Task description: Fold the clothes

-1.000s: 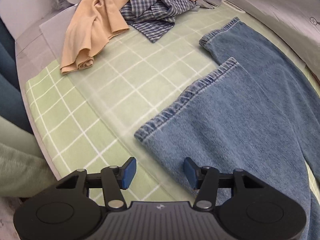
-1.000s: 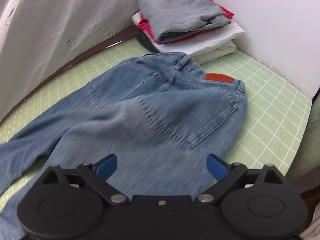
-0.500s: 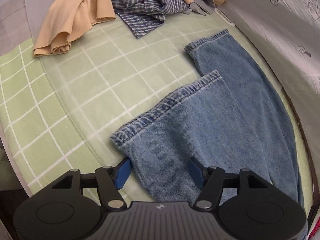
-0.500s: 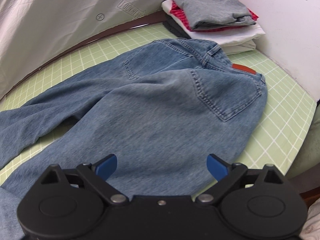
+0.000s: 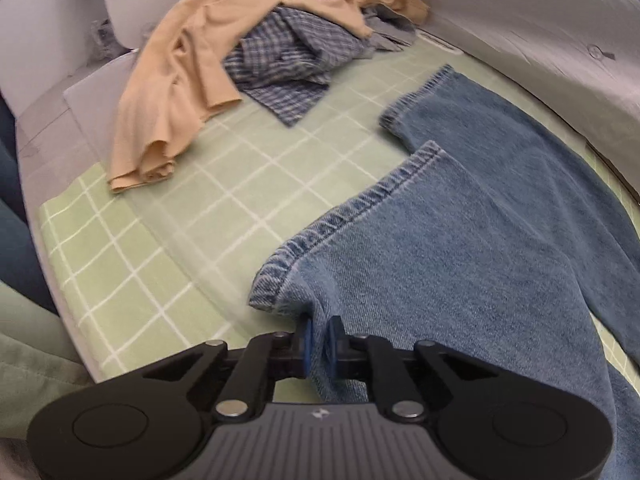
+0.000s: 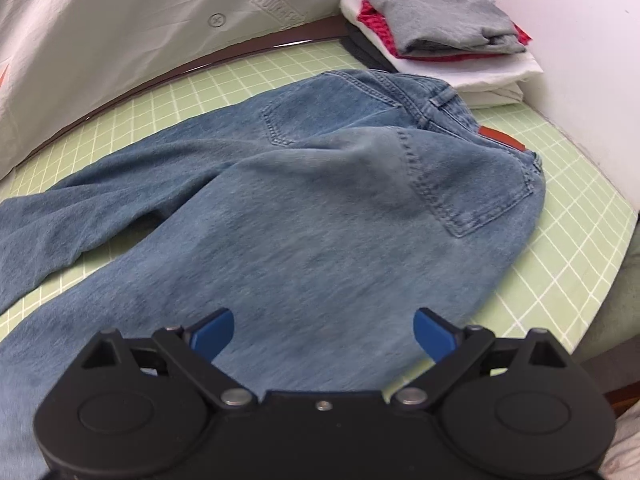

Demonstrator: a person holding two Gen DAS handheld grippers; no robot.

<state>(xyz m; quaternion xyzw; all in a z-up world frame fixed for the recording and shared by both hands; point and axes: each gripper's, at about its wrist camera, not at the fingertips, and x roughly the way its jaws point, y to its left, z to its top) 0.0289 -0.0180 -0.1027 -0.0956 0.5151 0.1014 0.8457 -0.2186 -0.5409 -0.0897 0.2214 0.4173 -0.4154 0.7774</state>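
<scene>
I see the green checked cloth (image 5: pixel 168 264) covering the worktop from edge to edge, with a pale grey sheet (image 6: pixel 120 20) hanging along its far side. The faded blue denim jeans (image 6: pixel 320 216) are the largest garment on it; they lie spread back-side up, waistband toward the right end near the wall, two back pockets and a rust-brown leather patch (image 6: pixel 502 138) showing. Both legs run out toward the left end, where the two hemmed cuffs sit side by side on the cloth in the left wrist view, the nearer one (image 5: pixel 352 216) slightly puckered and raised at its corner.

Beyond the cuffs lies a loose heap of unfolded clothes: a tan knit top (image 5: pixel 180 92) draped over a crumpled blue checked shirt (image 5: pixel 296 56), well apart from the jeans. At the opposite end, just beside the waistband, stands a neat stack of folded laundry (image 6: pixel 444 40), grey on top, then red, then white.

My left gripper (image 5: pixel 318 340) has its jaws pinched together on the side edge of the nearer jeans leg, just back from the cuff corner, with a fold of denim squeezed between the blue pads (image 5: pixel 307 338). My right gripper (image 6: pixel 323 328) hangs over the thigh of the jeans with its jaws wide apart, holding nothing; I cannot tell whether its blue fingertips (image 6: pixel 212 330) touch the fabric.
</scene>
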